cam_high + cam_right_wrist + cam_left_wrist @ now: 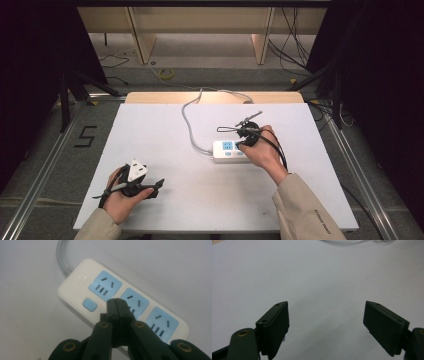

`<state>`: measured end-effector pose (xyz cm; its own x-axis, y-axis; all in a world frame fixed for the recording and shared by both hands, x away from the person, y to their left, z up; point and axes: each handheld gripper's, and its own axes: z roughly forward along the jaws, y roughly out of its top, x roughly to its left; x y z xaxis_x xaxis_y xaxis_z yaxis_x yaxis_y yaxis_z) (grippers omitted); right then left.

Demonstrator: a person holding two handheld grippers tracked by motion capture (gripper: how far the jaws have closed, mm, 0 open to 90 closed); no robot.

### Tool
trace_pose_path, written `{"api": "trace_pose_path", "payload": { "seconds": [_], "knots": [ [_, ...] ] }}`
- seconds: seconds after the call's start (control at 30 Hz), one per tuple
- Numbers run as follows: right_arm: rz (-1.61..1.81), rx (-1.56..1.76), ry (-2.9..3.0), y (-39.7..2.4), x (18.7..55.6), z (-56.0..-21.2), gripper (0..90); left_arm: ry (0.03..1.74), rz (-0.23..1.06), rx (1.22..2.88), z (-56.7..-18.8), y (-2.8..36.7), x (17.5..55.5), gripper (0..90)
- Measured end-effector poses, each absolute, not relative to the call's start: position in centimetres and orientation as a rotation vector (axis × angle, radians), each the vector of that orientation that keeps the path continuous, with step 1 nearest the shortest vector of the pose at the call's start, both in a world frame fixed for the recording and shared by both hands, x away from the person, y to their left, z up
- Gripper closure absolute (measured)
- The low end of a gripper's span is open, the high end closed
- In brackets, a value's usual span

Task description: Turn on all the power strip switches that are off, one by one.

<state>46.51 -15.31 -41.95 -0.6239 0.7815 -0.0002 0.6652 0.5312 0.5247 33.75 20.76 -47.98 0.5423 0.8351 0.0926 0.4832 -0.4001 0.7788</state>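
Observation:
A white power strip (pixel 229 151) with three blue socket faces and a blue button (pixel 89 305) lies on the white table, right of centre. My right gripper (pixel 240 145) is above it, jaws shut with nothing between them; in the right gripper view its tips (pixel 116 301) hang over the strip (pixel 80 282) between the first and second sockets, close to the button. My left gripper (pixel 159 186) rests near the front left of the table, held in a hand. Its jaws (pixel 325 315) stand wide open over bare table, empty.
The strip's grey cable (pixel 188 122) runs from its left end toward the table's far edge (pixel 215 97) and off it. Black drapes and metal rails flank the table (pixel 160 145). A wooden bench (pixel 200 20) stands beyond.

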Motion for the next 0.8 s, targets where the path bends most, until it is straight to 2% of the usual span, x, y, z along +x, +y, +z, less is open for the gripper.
{"api": "trace_pose_path", "payload": {
  "seconds": [0.8],
  "knots": [
    [0.663, 1.283, 2.511, -17.5, 46.5, -41.8, 90.0, 1.062, 0.628, 2.060, -48.0, 20.7, 33.7, 20.9]
  ]
}}
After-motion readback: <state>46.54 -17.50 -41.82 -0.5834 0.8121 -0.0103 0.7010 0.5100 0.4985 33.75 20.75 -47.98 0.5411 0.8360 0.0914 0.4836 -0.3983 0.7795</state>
